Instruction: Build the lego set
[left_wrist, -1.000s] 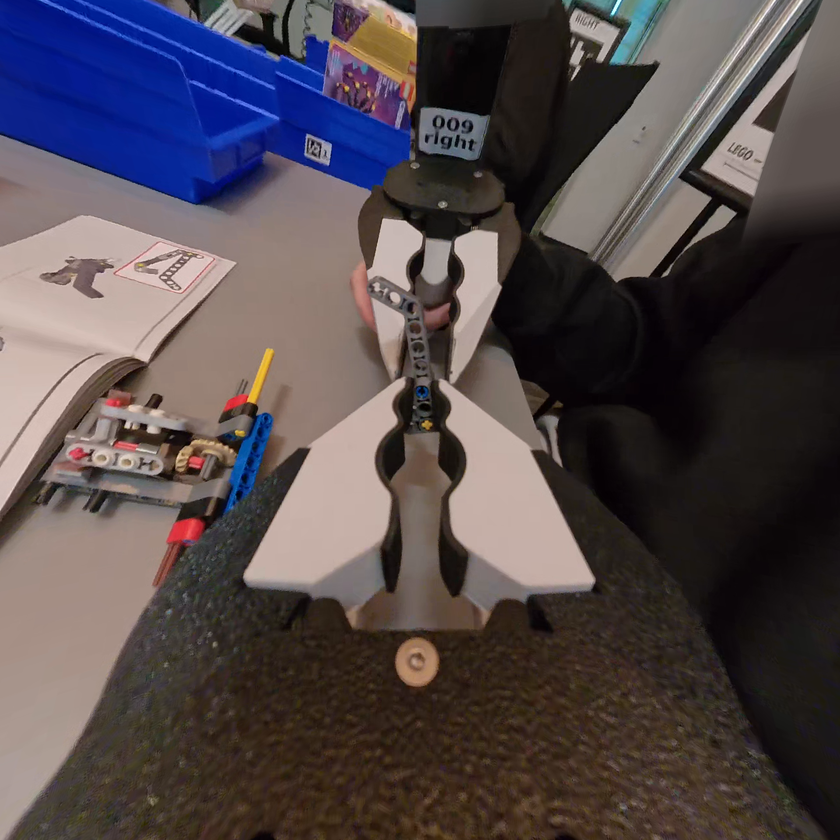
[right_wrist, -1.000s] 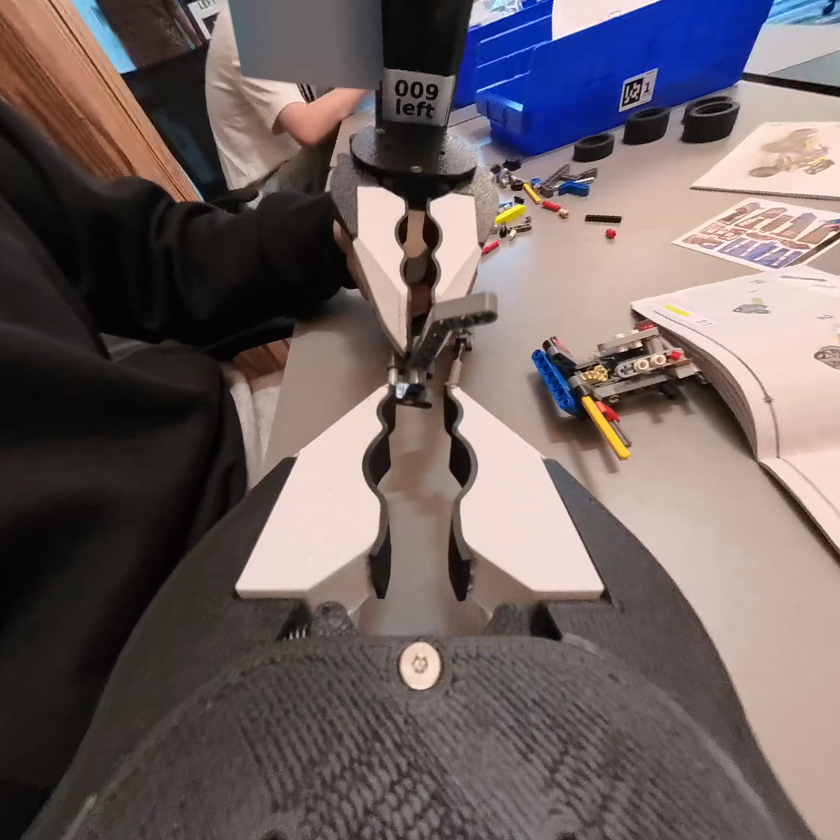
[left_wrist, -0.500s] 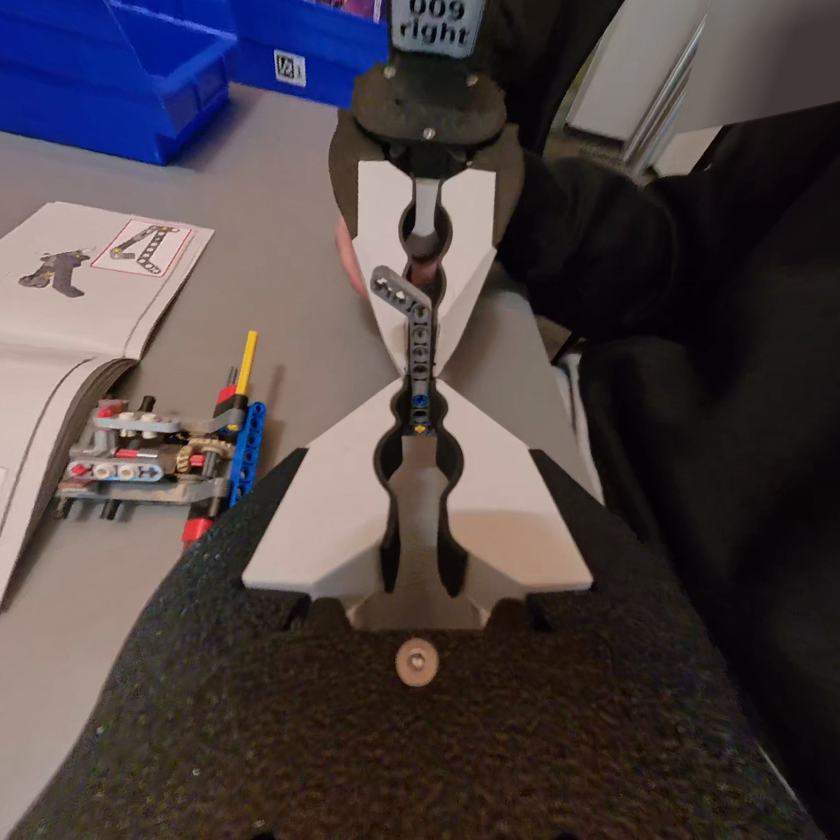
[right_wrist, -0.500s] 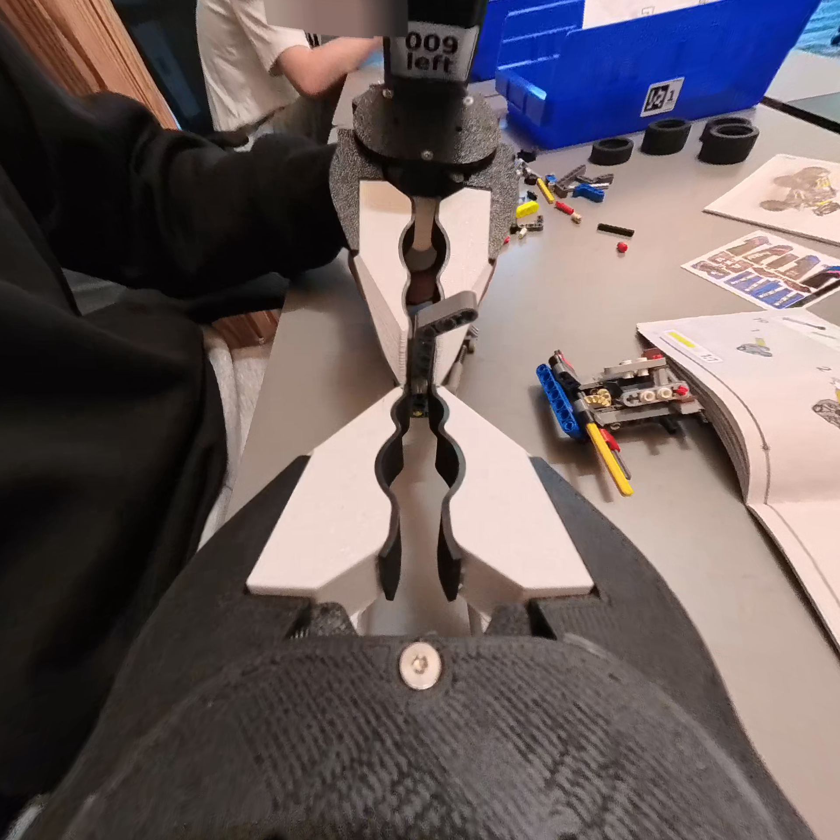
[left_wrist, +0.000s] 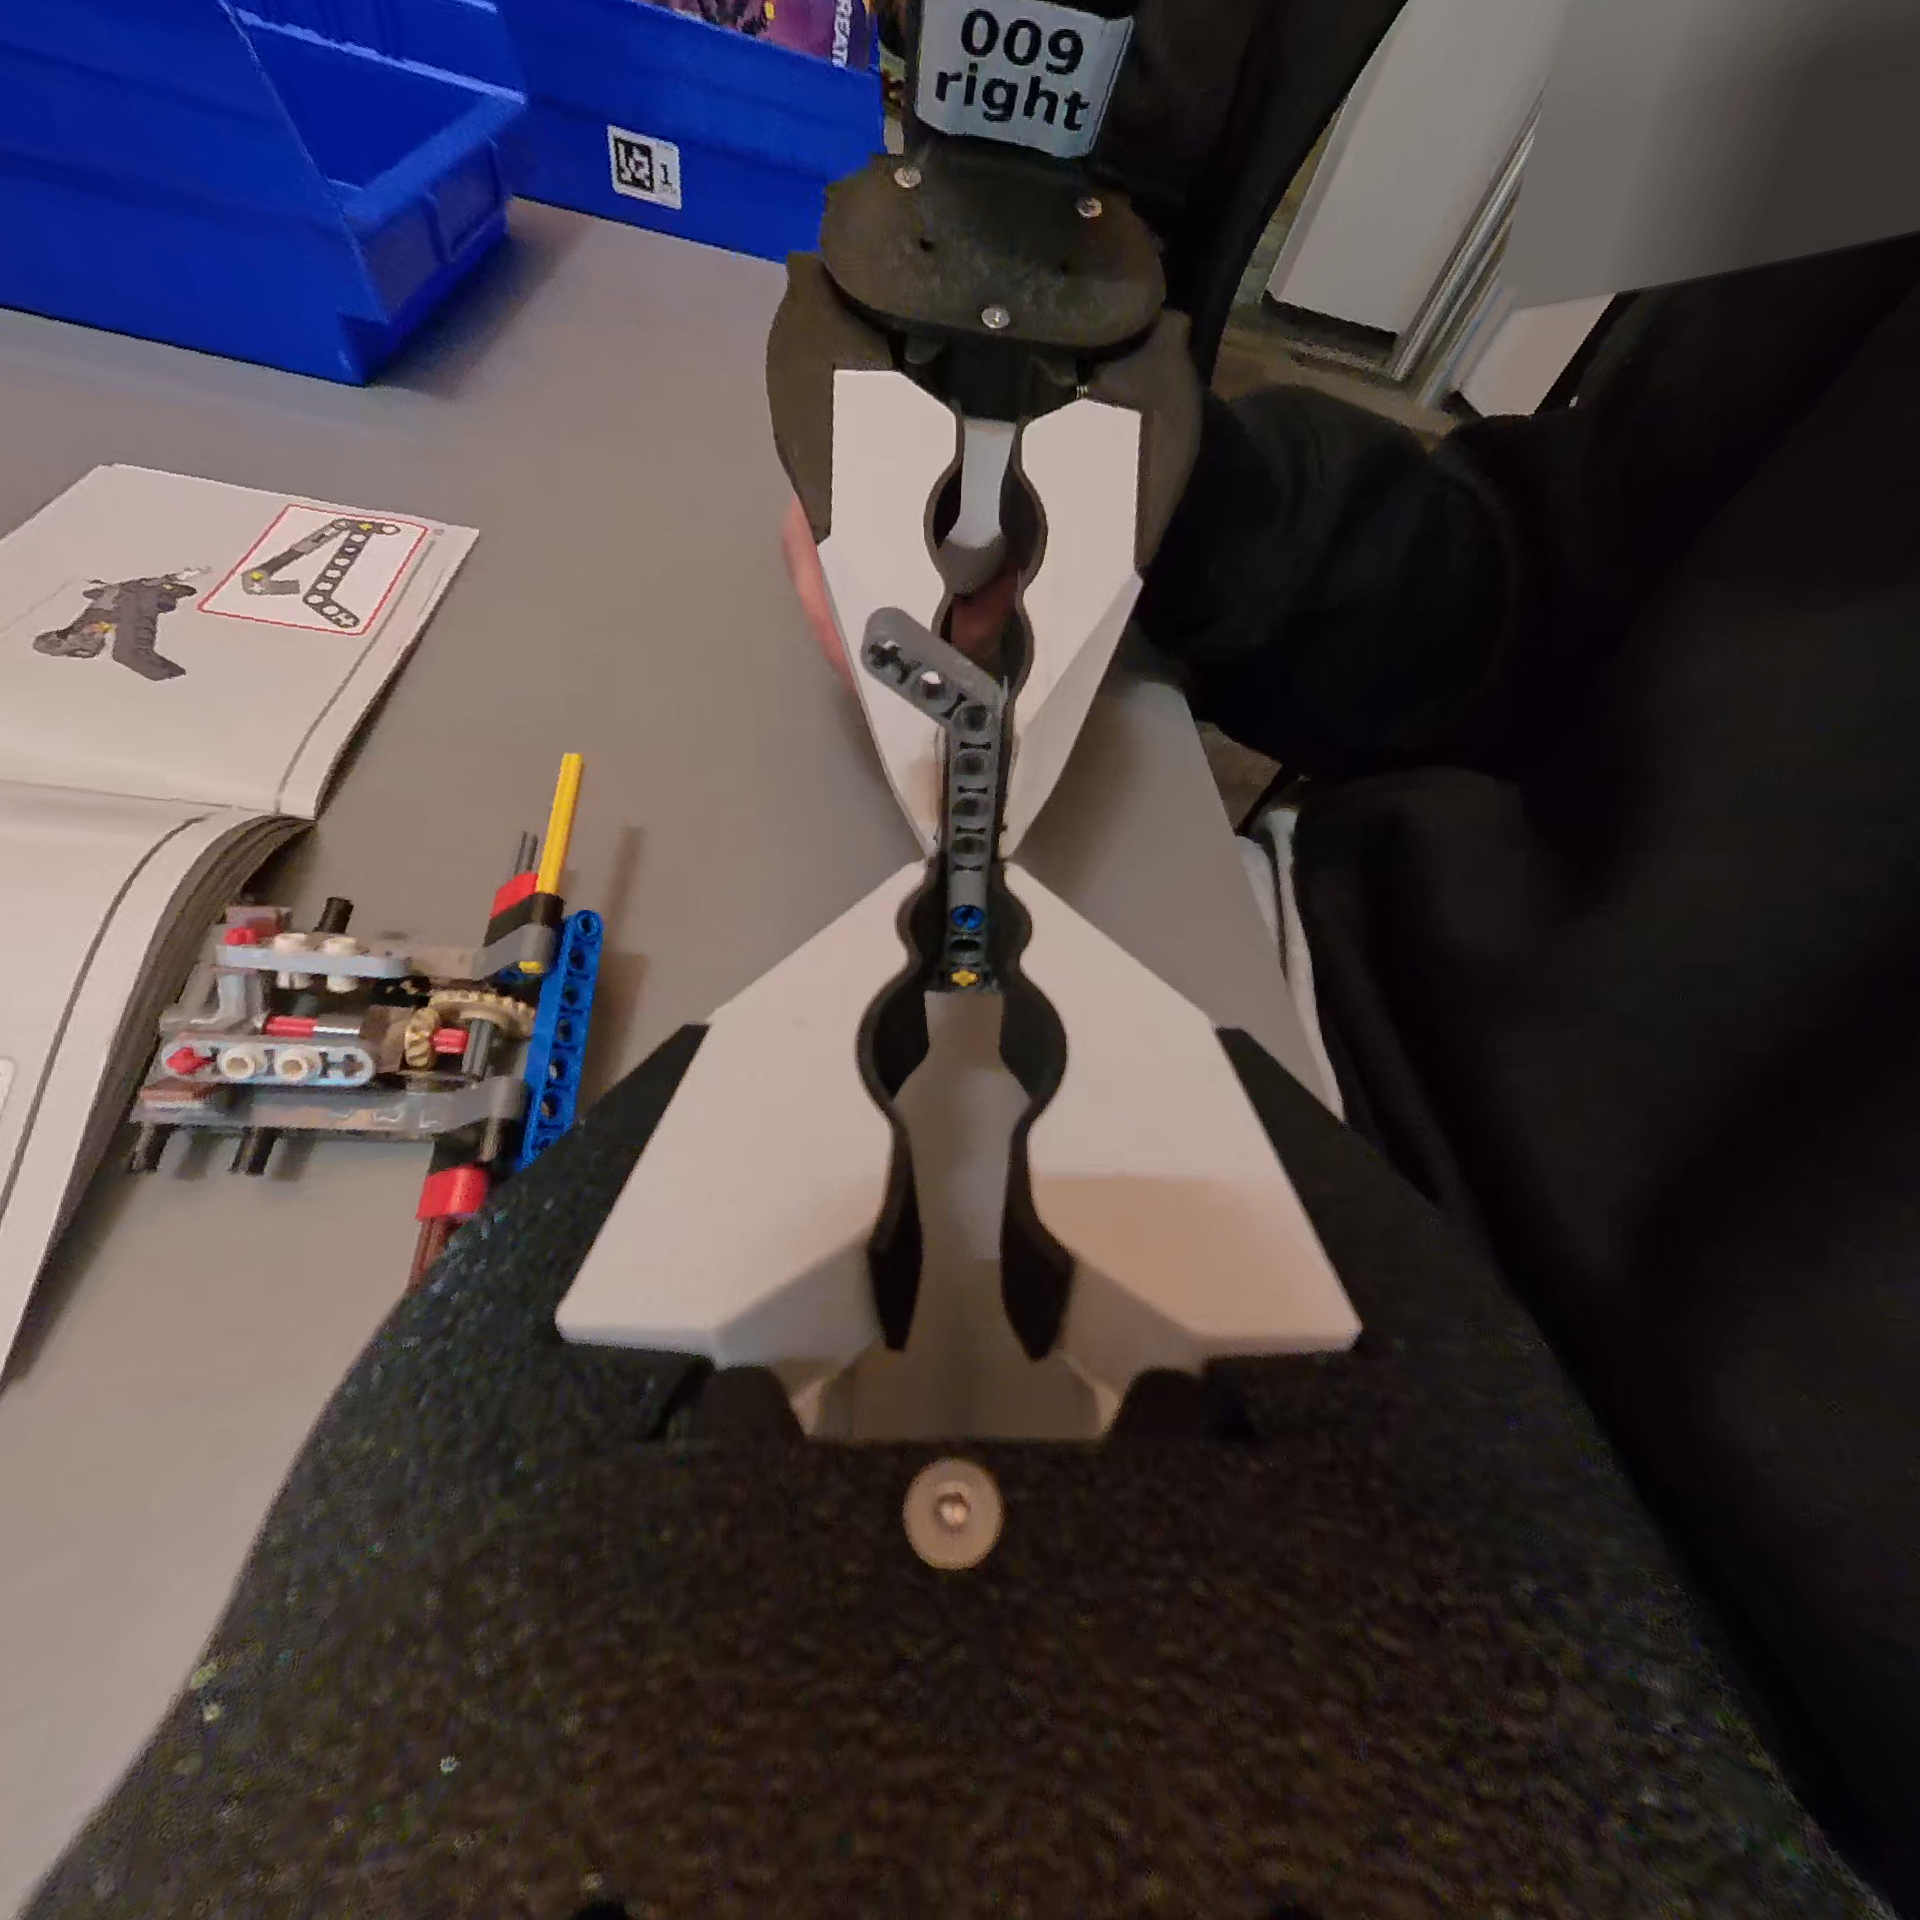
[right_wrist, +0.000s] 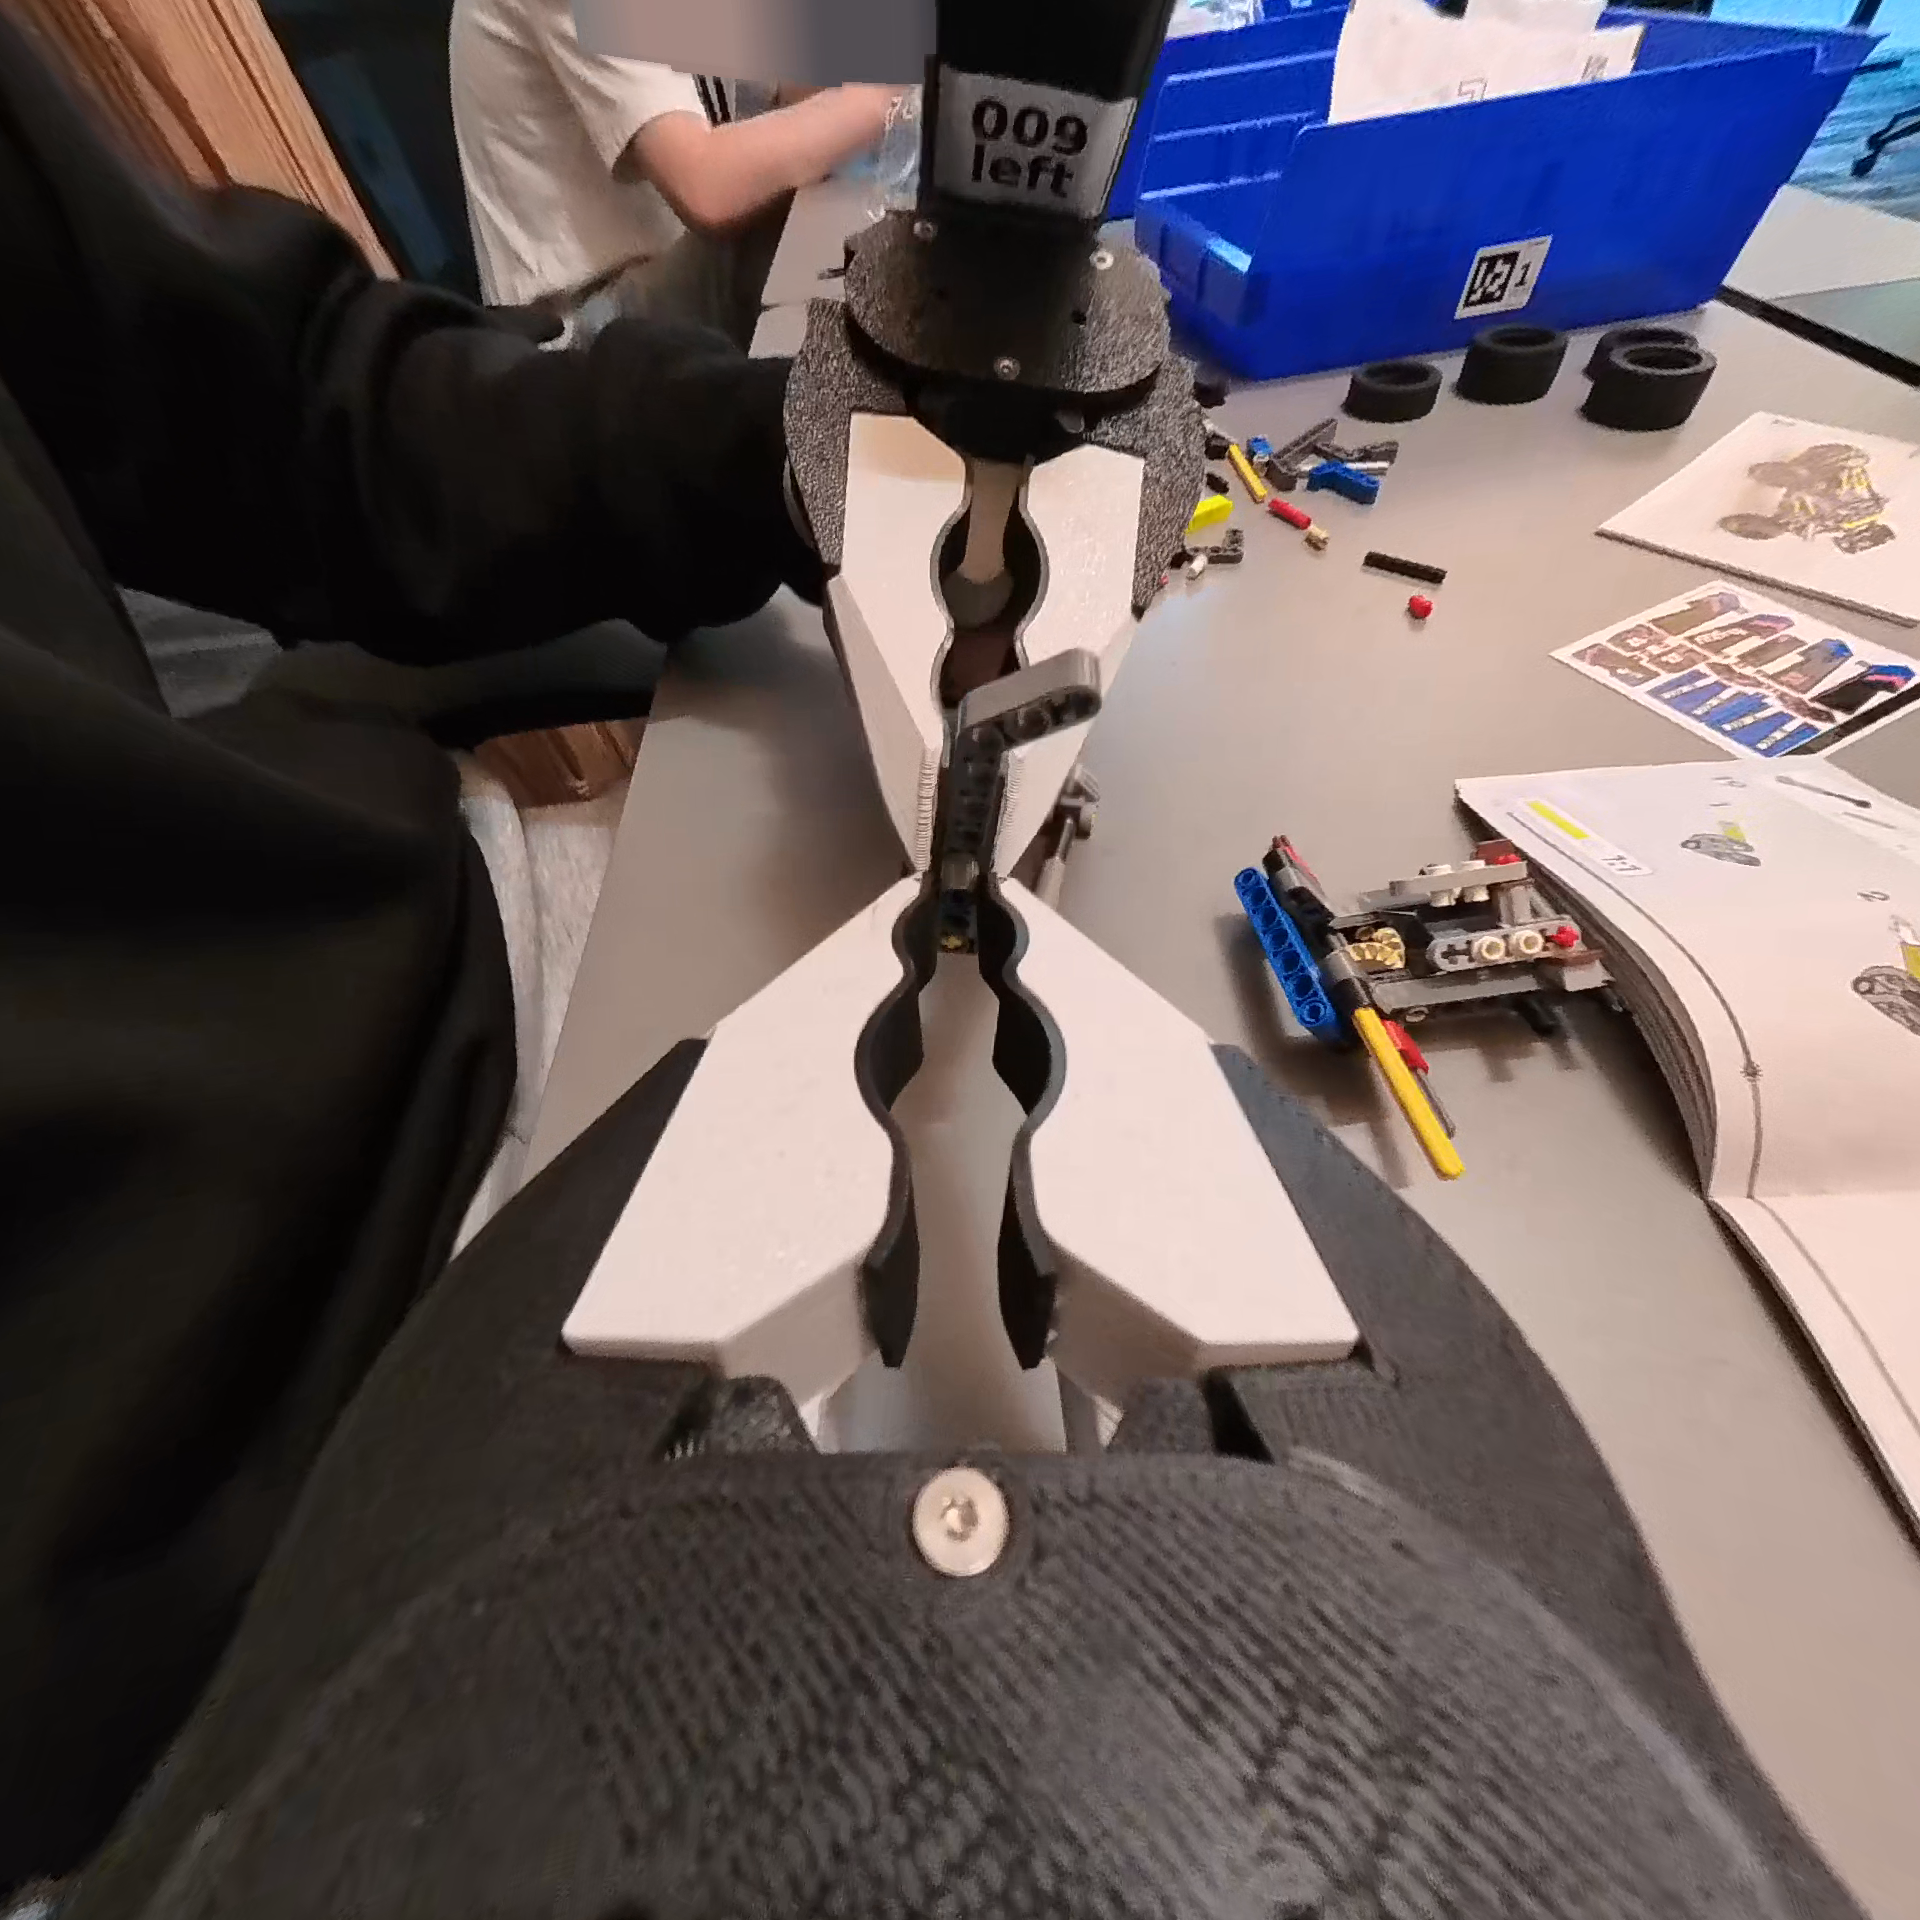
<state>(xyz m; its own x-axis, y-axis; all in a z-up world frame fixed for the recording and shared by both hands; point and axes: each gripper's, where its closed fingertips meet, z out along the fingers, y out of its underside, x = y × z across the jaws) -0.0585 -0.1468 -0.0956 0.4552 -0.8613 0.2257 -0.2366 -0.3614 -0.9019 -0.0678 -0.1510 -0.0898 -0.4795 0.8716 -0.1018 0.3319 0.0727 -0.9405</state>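
Left wrist view, from left to right: an open instruction booklet lies on the grey table, a half-built chassis with a blue beam and a yellow axle sits just beside its pages, and at centre the left gripper meets the right gripper tip to tip above the table's near edge. Between them runs a dark grey angled liftarm, its bent end jutting left across the right gripper's fingers. The left gripper's fingers pinch the beam's straight end, where a blue pin and a yellow-marked hole show; the right gripper's fingers close on the stretch below the bend.

Right wrist view shows the same clasp from the other side: the left gripper and the right gripper both clamp the beam, with loose parts, tyres and a blue bin farther right.

By the look of it, the step in hand is a mid-air handover or a re-grip of the liftarm. The next move would call for one gripper to let go while the other holds firm, then for carrying the beam to the chassis without twisting the pin loose.
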